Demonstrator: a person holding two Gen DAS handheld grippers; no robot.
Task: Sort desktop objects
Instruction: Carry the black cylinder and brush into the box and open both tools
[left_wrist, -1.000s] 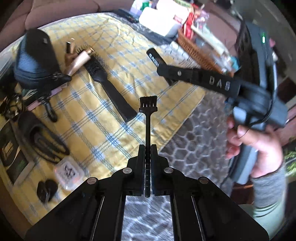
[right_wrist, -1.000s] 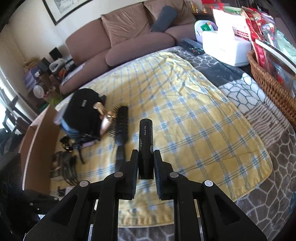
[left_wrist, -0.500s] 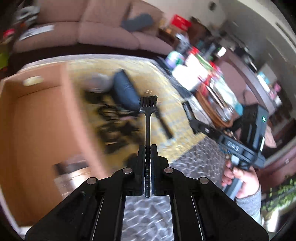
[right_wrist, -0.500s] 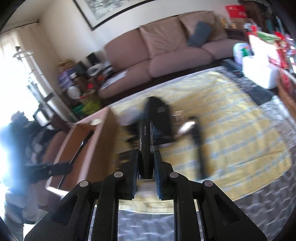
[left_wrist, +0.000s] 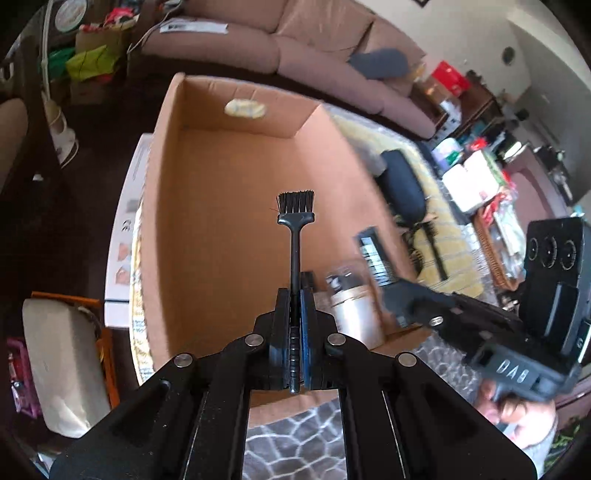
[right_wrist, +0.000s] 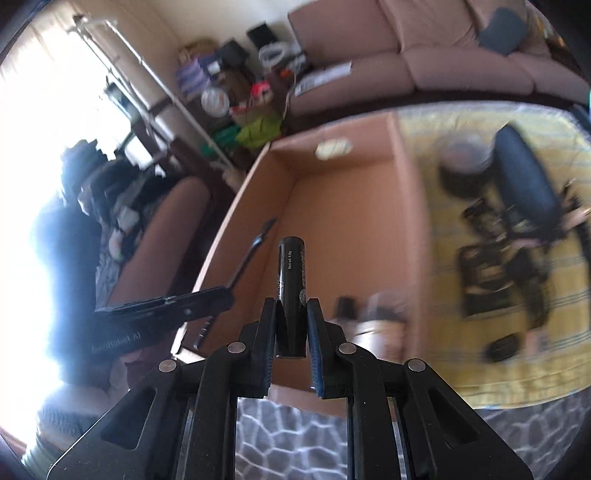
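My left gripper (left_wrist: 294, 295) is shut on a small black brush (left_wrist: 295, 229), bristles pointing forward, held over the open cardboard box (left_wrist: 229, 206). My right gripper (right_wrist: 291, 306) is shut on a black tube (right_wrist: 291, 280) and holds it over the same box (right_wrist: 343, 221). The right gripper shows at the right of the left wrist view (left_wrist: 406, 302). The left gripper and brush show at the left of the right wrist view (right_wrist: 229, 295). A white jar (left_wrist: 356, 314) stands in the box's near corner.
A black pouch (right_wrist: 528, 188), a hairbrush (left_wrist: 432, 240) and other dark items lie on the yellow checked cloth (right_wrist: 517, 354) right of the box. A brown sofa (left_wrist: 295, 55) stands behind. A patterned grey mat (right_wrist: 295, 435) lies in front.
Both grippers have swung left from the yellow cloth to above the cardboard box, each holding its object. The box now fills the middle of both views.
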